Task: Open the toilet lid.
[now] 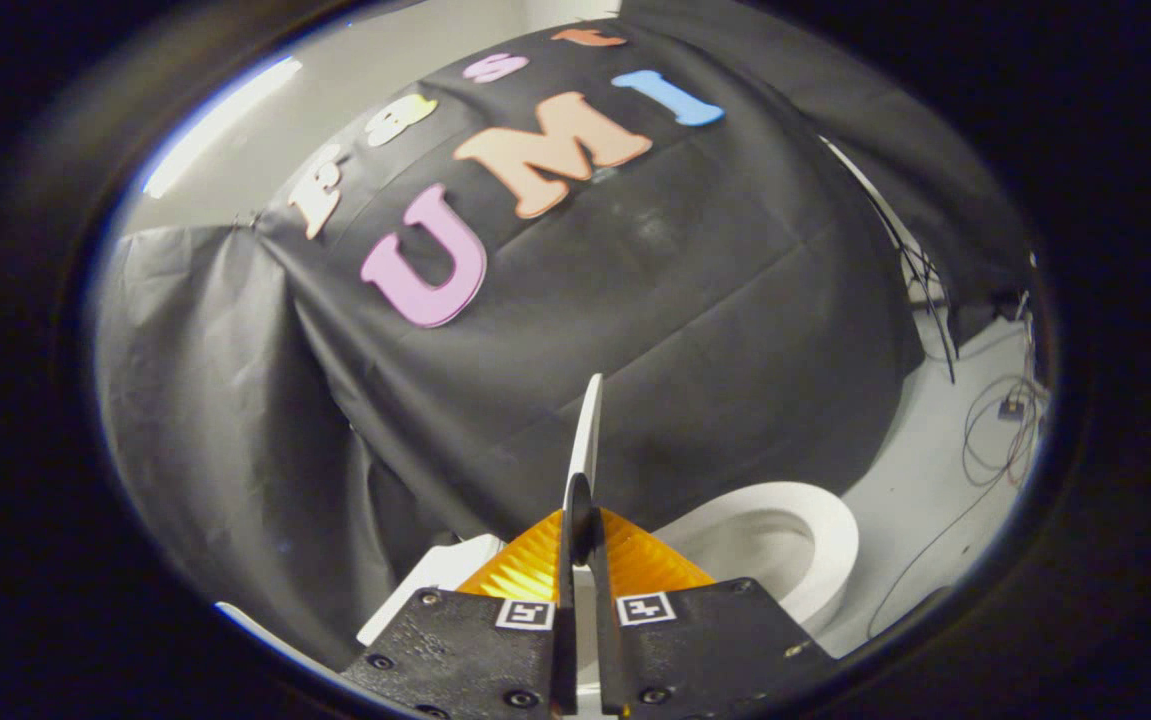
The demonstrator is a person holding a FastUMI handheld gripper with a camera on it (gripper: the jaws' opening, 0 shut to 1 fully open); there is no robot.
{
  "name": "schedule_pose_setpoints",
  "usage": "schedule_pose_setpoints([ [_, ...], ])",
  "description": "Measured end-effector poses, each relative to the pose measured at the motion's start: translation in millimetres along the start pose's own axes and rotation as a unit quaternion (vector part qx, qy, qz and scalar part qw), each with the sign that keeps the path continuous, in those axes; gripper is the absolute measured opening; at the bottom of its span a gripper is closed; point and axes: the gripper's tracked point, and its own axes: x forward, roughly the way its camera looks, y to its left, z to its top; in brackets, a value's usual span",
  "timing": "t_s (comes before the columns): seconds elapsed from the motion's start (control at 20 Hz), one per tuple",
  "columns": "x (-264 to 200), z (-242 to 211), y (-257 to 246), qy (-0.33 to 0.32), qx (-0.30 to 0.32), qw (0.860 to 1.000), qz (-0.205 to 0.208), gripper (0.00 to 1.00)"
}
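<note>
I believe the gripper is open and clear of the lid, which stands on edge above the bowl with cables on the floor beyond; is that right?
Not quite: the gripper is not open and clear. In the gripper view its fingers are shut on the lid, which sticks up from between them. The rest holds: the lid stands on edge above the bowl, and cables lie on the floor beyond.

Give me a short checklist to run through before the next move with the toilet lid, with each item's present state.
1. Grip: the gripper is shut on the lid, its thin edge between both fingers: ok.
2. Lid raised: it stands edge-on, about upright, above the fingers: ok.
3. Bowl uncovered, beside the fingers: ok.
4. Lid resting against the tank: cannot tell.
5. Cables on the floor lie beyond the bowl, away from the lid: ok.
</note>
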Motion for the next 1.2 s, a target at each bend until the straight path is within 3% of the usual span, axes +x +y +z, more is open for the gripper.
schedule_pose_setpoints([
  [0.25,3,-1,51,0.017,-0.076,0.997,0.013,0.10],
  [0.75,18,-26,157,0.027,-0.181,0.979,0.092,0.12],
  [1.2,37,-72,234,0.066,-0.217,0.957,0.180,0.13],
])
